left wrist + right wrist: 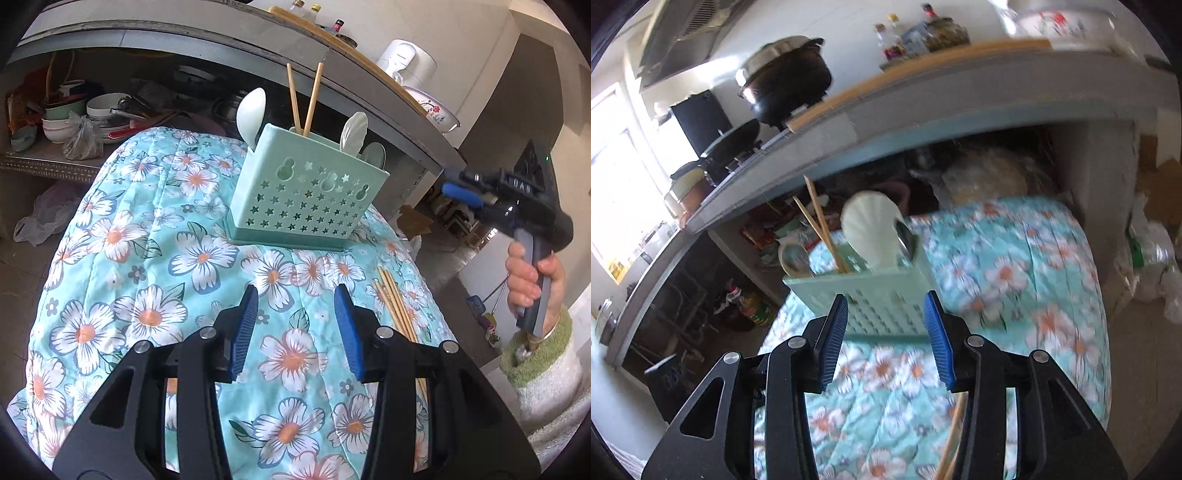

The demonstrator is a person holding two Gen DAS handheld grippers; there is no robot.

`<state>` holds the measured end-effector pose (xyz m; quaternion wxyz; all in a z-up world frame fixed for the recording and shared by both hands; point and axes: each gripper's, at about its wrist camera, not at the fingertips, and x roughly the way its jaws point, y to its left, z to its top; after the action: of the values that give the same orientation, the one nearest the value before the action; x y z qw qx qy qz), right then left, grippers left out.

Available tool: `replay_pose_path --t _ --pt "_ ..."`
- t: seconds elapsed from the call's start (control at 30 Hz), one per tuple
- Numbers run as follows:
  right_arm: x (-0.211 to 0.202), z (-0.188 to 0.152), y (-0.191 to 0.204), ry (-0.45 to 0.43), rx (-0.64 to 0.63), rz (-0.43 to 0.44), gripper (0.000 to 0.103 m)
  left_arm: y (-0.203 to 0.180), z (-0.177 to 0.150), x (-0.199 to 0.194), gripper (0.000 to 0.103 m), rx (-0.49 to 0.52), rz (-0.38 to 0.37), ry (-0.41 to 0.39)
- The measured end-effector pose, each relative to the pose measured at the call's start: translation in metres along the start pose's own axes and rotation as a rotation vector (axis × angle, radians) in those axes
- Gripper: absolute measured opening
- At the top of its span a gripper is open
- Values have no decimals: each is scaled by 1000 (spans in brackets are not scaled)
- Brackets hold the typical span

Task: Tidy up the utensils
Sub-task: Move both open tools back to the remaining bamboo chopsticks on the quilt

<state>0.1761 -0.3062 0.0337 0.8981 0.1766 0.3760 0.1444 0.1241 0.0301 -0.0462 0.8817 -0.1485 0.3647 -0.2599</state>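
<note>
Now you're between picks: both the left hand-held gripper (293, 328) and the right hand-held gripper (886, 334) stand released, nothing between their pads. Two chopsticks already stand in the green caddy (306, 195); next, reach for the loose chopsticks (393, 301) lying on the floral cloth (147, 258) right of it.

Both wrist cameras are looking forward and downward past their own fingertips. The left gripper (295, 332) is facing the mint utensil holder (306, 192) ahead, the right gripper (886, 339) nearer it. Both views are sharing the floral cloth (147, 258).
</note>
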Motion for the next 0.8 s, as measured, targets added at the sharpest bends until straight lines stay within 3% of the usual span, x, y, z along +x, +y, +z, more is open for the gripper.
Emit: replay_pose_path --t 0.13,0.33,0.53,0.8 --pt "17 -56 -46 128 160 -23 38 -7 -5 9 41 12 0 36" --pt "29 -114 -90 199 355 -12 27 -18 -8 17 41 32 1 72" --pt "39 -135 -111 224 445 20 20 -30 -10 28 41 41 -14 110" --pt "46 -140 -118 223 466 59 10 -48 -8 53 41 30 -69 188"
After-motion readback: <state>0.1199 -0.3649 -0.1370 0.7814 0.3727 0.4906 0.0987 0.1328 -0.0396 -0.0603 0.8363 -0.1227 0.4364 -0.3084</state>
